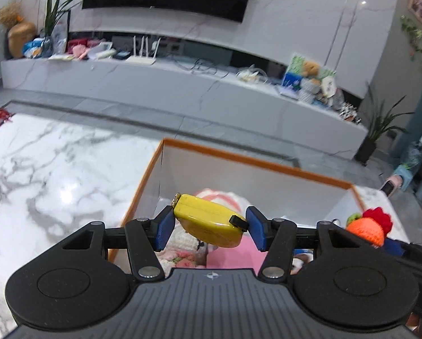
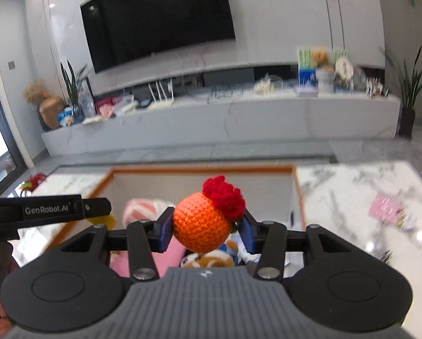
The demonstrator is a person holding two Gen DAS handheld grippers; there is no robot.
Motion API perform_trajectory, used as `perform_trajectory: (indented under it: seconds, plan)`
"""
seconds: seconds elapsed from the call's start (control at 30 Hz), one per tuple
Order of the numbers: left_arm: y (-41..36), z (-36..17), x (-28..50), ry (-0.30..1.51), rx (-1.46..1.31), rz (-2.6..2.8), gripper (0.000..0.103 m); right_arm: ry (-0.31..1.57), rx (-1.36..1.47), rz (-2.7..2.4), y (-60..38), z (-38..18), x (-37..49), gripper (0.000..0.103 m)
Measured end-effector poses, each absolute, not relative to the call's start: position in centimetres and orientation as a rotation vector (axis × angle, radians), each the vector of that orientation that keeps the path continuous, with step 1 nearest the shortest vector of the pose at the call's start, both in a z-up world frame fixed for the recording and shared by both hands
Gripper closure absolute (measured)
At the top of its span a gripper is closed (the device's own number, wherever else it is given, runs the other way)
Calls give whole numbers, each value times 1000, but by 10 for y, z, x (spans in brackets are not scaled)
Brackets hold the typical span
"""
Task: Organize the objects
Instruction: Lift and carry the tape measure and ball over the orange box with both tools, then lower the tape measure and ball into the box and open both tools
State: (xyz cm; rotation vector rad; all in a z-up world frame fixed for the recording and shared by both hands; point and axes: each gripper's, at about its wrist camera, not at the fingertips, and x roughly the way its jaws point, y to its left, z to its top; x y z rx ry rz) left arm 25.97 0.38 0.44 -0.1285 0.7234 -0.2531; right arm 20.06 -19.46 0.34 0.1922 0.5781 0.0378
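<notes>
Two grippers hovering over the open box (image 1: 292, 171) with the orange rim, both gripping. Left gripper (image 1: 210, 226) squeezing a yellow tape measure (image 1: 208, 220) between its blue pads (image 1: 163, 230), above the soft toys (image 1: 225, 197) lying inside the box. Right gripper (image 2: 208, 227) clamping a knitted orange ball (image 2: 201, 227) with a red tuft, just right of the left one, nearer the box's right wall. Sitting on a marble table (image 1: 41, 163).
</notes>
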Motion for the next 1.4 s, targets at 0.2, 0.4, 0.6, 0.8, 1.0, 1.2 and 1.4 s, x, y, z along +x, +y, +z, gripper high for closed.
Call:
perform_trajectory:
  seconds: [0.2, 0.4, 0.6, 0.8, 1.0, 1.2, 1.4]
  plan:
    - [-21, -14, 282, 736, -76, -251, 39, 623, 150, 40, -185, -15, 228, 53]
    - [-18, -20, 283, 761, -42, -224, 39, 658, 99, 23, -171, -28, 237, 54]
    - [-10, -19, 277, 776, -3, -199, 39, 685, 58, 12, -154, -34, 240, 54]
    - [-15, -17, 270, 791, 37, -190, 39, 708, 19, 6, -150, -40, 242, 54]
    - [-21, -22, 269, 823, 60, -197, 40, 723, 9, 6, -149, -41, 244, 54]
    - [-22, -22, 267, 830, 69, -189, 40, 732, -11, 7, -148, -40, 243, 52]
    - [-22, -20, 265, 830, 77, -186, 33, 731, -49, -14, -145, -39, 242, 32]
